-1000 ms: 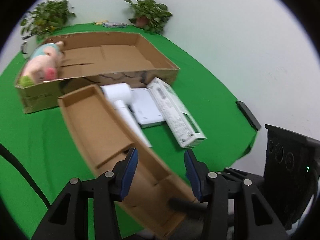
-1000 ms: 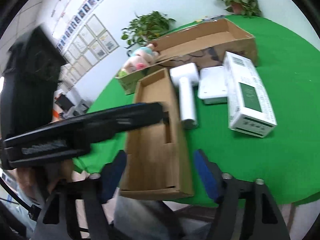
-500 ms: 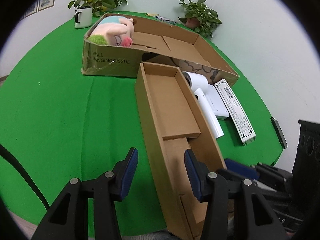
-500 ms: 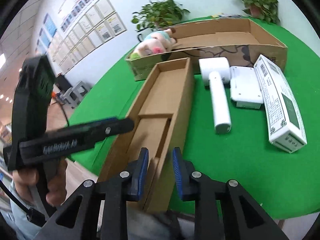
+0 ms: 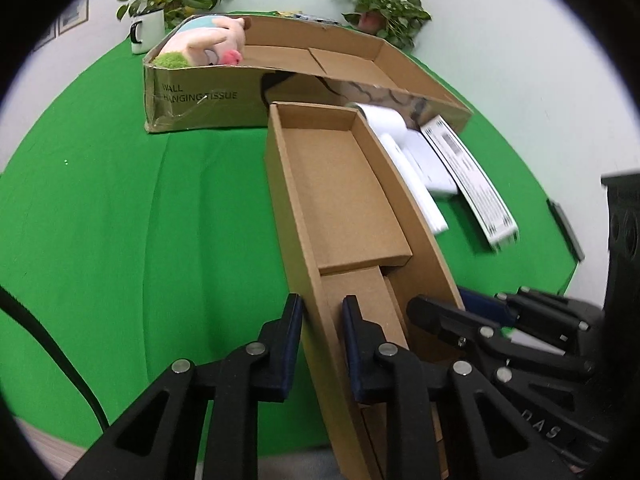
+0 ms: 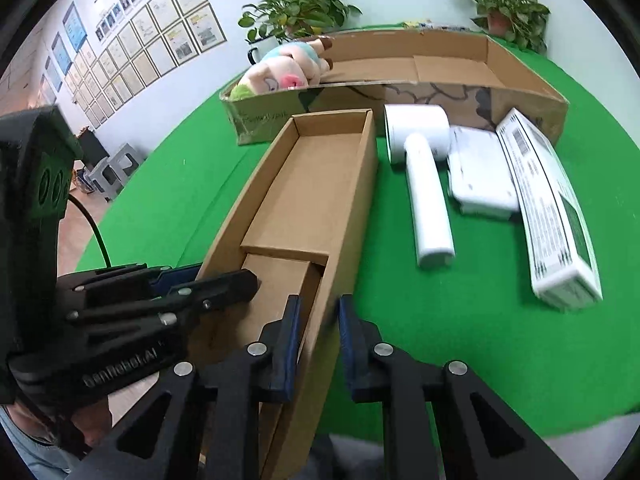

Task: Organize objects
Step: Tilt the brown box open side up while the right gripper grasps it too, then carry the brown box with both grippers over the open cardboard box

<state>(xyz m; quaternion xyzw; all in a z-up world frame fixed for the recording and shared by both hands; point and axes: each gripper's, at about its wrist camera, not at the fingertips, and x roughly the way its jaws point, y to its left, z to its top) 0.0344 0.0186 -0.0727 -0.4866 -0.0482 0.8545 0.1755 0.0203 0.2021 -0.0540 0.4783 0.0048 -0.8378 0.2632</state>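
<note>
A long narrow cardboard box (image 5: pixel 344 208) (image 6: pixel 320 184) with an inner divider lies open on the green table, its near end over the table's front edge. My left gripper (image 5: pixel 322 320) straddles the box's left wall near that end. Its jaws are closing, with the pads against the wall. My right gripper (image 6: pixel 318 320) straddles the right wall, jaws closing on it too. Each gripper shows in the other's view: the left gripper (image 6: pixel 172 292) and the right gripper (image 5: pixel 480 312).
A large cardboard box (image 5: pixel 200 96) stands behind, with a plush pig (image 6: pixel 280 72) in its left end. Right of the narrow box lie a white handheld device (image 6: pixel 428 184), a flat white unit (image 6: pixel 480 176) and a white-green carton (image 6: pixel 552 208). Potted plants and a mug (image 5: pixel 146 32) stand at the back.
Both grippers came in to the narrow box's near end. The left jaws went from wide to narrow on the left wall. The right jaws narrowed on the right wall.
</note>
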